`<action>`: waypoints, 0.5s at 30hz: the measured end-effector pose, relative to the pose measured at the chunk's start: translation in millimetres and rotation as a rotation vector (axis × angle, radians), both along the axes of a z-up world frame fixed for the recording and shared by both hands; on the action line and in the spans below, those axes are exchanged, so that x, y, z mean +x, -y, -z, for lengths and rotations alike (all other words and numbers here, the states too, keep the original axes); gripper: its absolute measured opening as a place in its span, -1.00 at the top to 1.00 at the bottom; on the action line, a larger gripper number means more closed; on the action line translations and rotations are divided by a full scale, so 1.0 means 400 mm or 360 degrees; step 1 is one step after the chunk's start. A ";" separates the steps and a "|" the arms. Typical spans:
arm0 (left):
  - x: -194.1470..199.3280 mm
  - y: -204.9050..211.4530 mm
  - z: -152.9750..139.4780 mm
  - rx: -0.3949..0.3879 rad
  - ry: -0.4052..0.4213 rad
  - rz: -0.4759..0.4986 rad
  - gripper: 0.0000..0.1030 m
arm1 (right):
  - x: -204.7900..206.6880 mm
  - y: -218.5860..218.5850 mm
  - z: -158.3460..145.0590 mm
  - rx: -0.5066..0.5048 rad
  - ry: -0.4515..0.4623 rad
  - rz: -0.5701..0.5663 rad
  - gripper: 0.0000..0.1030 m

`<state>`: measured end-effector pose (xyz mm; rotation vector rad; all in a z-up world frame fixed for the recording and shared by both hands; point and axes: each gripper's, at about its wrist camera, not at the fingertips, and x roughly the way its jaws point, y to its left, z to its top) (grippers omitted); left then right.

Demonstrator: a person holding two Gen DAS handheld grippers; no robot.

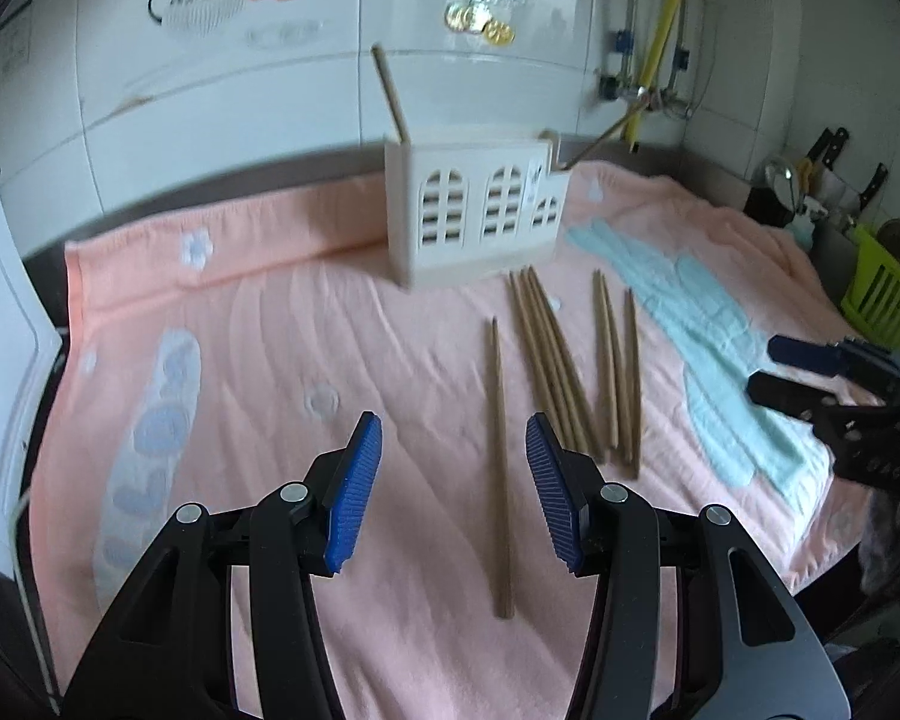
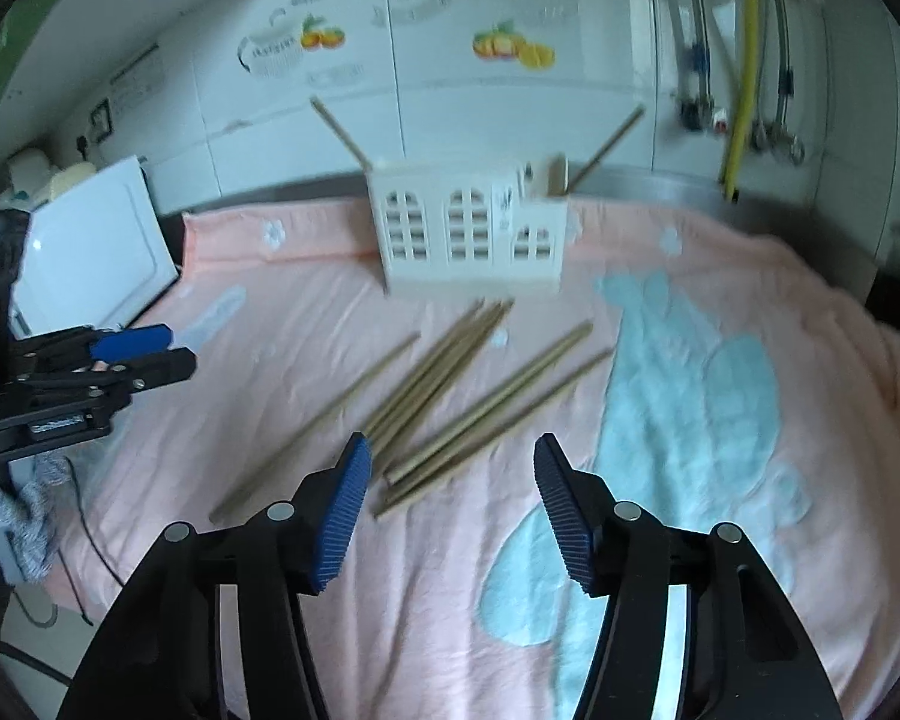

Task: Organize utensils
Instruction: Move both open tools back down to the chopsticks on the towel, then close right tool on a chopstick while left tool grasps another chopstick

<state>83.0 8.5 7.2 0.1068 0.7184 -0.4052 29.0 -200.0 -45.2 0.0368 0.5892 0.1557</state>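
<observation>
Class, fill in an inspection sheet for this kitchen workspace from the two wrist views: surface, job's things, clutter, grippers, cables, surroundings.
Surface: pink towel with pale blue and white patterns, spread over the counter.
Job's things: white utensil holder with arched cut-outs, standing on the towel, two chopsticks leaning out of it; loose chopsticks lying in front, one single chopstick apart from the bunch.
Clutter: nothing seen on the towel besides these.
Grippers: left gripper open, nothing between the pads; right gripper open, above the chopstick ends, not gripping.
Cables: thin dark cable at the towel's left edge.
Surroundings: white tiled wall with fruit decals; yellow pipe; green basket; knives at far right.
</observation>
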 end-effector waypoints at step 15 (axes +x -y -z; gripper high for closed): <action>-0.011 -0.005 0.102 0.0021 -0.0175 -0.0010 0.02 | 0.097 -0.090 0.143 0.0023 -0.0235 0.0008 0.27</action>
